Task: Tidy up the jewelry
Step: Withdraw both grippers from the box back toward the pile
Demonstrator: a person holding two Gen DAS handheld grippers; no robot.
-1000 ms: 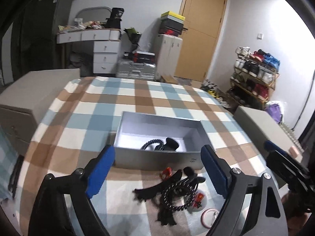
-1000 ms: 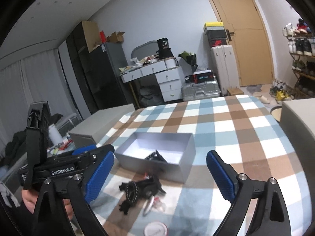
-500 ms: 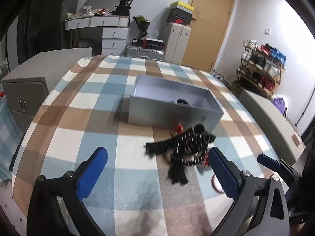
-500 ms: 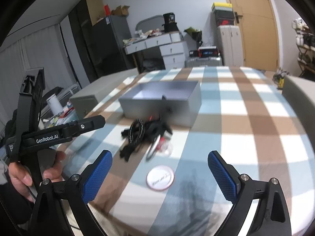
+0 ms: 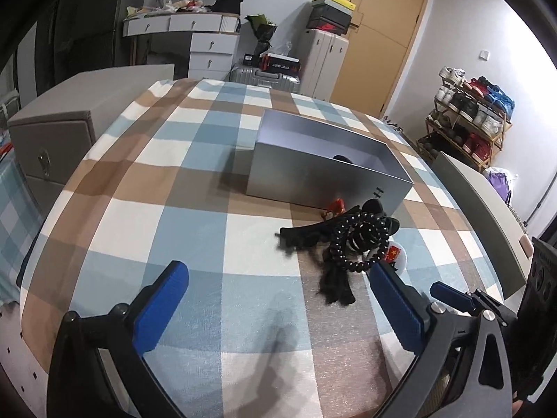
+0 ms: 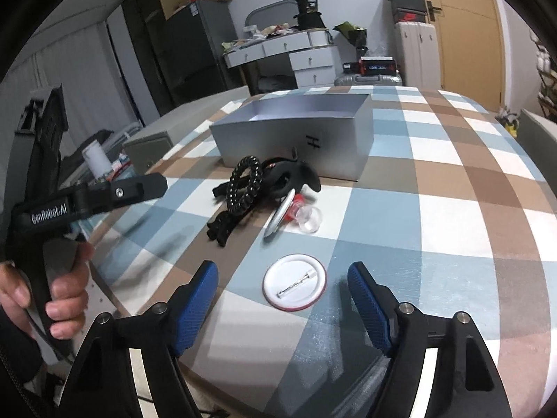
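1. Checked counter (image 6: 435,188), wide and busy.
2. Grey box (image 6: 296,132) sits far on it, open-topped.
3. Left gripper (image 5: 278,299): fingers spread wide, empty, having just opened.
4. Right gripper (image 6: 283,299): fingers just narrowing, nothing gripped.
5. Jewelry pile with black bead bracelet (image 6: 245,181) just before the box.
6. White pin badge (image 6: 295,287) lies between the right fingers.

blue-brown-white checked cloth (image 5: 181,188), silver box (image 6: 296,136), black beads (image 5: 362,240), blue-padded tongs (image 6: 282,299).
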